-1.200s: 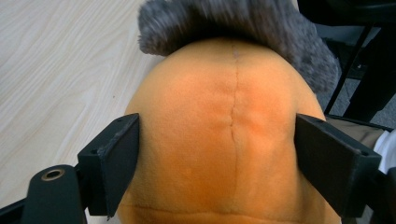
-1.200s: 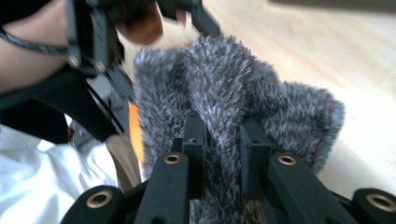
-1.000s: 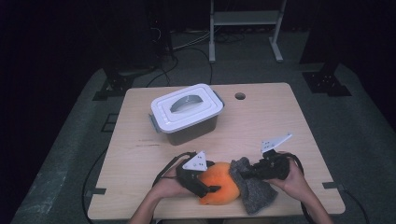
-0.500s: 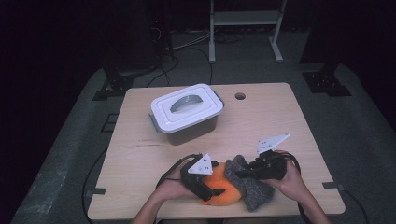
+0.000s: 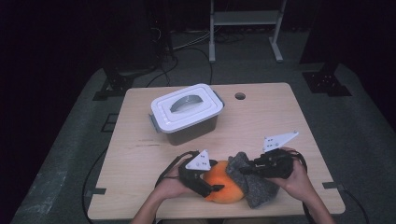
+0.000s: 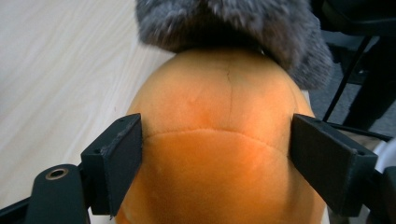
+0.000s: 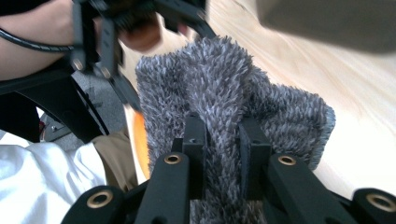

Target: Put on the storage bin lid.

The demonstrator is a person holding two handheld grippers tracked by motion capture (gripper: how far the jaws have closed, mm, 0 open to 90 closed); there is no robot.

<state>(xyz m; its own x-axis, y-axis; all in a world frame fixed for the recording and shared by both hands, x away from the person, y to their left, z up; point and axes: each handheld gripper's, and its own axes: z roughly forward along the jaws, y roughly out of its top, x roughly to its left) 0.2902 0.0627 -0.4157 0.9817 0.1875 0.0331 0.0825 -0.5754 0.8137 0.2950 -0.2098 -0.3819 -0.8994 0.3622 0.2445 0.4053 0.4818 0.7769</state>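
Observation:
An orange plush ball (image 5: 225,190) lies at the table's near edge, and a grey fuzzy cloth (image 5: 256,190) is draped against its right side. My left gripper (image 5: 212,186) comes from the left. In the left gripper view its jaws (image 6: 217,154) stand wide on either side of the ball (image 6: 219,107), pads against the plush. They have just been closing on it. My right gripper (image 5: 245,170) is shut on a raised fold of the cloth. In the right gripper view that fold (image 7: 219,79) is pinched between the jaws (image 7: 223,135).
A grey box with a white handled lid (image 5: 187,114) stands at the back left of the wooden table (image 5: 266,121). A small round hole (image 5: 240,96) sits near the far edge. Cables trail from both grippers over the near edge.
My right gripper has risen a little and drawn the pinched fold of grey cloth up with it. The left gripper has stayed at the orange ball.

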